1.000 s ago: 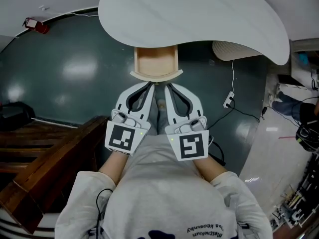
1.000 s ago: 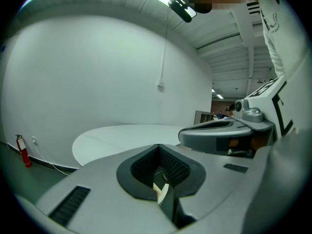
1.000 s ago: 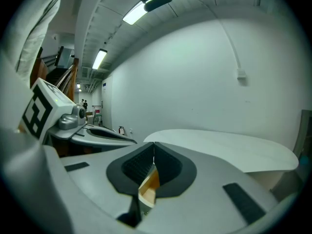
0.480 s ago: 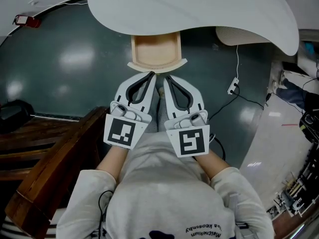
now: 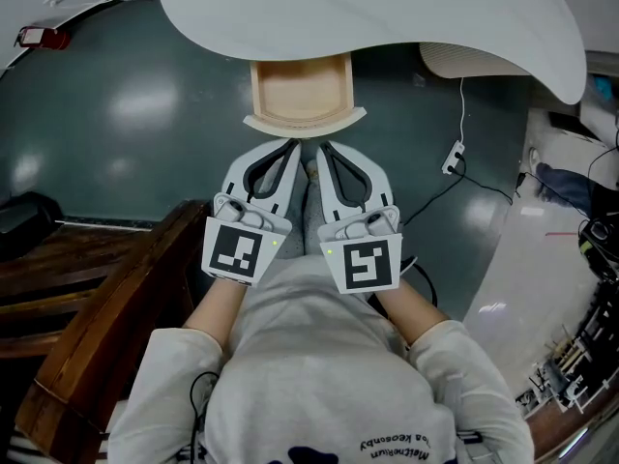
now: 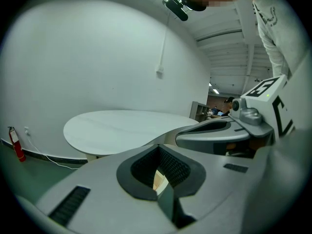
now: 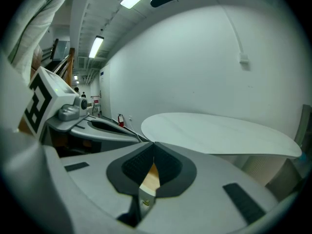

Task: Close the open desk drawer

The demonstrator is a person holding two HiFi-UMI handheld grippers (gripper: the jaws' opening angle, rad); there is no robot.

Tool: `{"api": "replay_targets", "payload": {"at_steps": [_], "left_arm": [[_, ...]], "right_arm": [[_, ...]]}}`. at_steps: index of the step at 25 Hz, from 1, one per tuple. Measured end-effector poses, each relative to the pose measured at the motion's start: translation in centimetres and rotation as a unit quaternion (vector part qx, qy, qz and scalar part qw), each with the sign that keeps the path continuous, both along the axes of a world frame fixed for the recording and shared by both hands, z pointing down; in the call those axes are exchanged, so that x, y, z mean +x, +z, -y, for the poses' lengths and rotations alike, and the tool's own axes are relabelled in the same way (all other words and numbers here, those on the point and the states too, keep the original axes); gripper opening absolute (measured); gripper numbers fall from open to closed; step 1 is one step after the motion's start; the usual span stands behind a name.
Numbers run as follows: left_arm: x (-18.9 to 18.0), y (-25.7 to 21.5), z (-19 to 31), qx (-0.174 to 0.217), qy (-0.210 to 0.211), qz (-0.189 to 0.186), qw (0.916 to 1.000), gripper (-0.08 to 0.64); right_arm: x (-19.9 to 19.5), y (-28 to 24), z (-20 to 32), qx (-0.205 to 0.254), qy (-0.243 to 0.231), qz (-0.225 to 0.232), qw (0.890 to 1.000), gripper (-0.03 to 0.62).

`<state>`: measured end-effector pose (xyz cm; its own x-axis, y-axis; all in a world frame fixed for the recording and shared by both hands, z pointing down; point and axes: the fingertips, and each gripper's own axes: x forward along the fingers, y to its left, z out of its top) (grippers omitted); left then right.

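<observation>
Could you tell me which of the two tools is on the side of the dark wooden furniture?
The left tool: the dark wooden furniture is to its left, while the right tool is on the side of the white plug.

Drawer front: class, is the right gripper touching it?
Cannot tell: head view shows the right gripper close beside the drawer front, neither gap nor contact plain.
</observation>
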<state>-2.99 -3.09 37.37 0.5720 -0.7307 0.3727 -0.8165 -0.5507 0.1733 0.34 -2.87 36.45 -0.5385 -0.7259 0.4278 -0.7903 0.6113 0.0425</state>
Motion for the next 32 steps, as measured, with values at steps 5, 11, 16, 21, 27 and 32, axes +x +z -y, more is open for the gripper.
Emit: {"api": "replay_targets", "payload": {"at_steps": [5,11,16,21,27,32], "left_arm": [[-0.3,1.7,0.1,-0.016,0.006,0.002,0.9999,0.006],[-0.5,3.6,0.1,-0.029,0.017,0.009,0.9994,0.006],[-0.7,5.4,-0.1,-0.04,0.022,0.018,0.9988,0.006],[-0.5,7.0,-0.3,-0.053,0.03,0.022,0.9979,0.006],[-0.6,8.4,-0.3,-0.064,0.033,0.02,0.9972,0.006],[-0.6,9.1,-0.2,-0.069,0.039,0.02,0.9966,0.006]], "right_arm": [[0.1,1.8,0.4,-0.013,0.007,-0.009,1.0,0.017],[-0.1,4.2,-0.1,-0.035,-0.001,-0.024,0.999,0.017],[-0.3,6.1,-0.3,-0.051,-0.006,-0.037,0.998,0.017],[-0.5,8.6,-0.6,-0.066,-0.004,-0.035,0.997,0.017],[-0.9,10.9,-1.2,-0.09,-0.006,-0.041,0.995,0.018],[-1.2,13.5,-1.8,-0.126,-0.001,-0.041,0.991,0.018]]}}
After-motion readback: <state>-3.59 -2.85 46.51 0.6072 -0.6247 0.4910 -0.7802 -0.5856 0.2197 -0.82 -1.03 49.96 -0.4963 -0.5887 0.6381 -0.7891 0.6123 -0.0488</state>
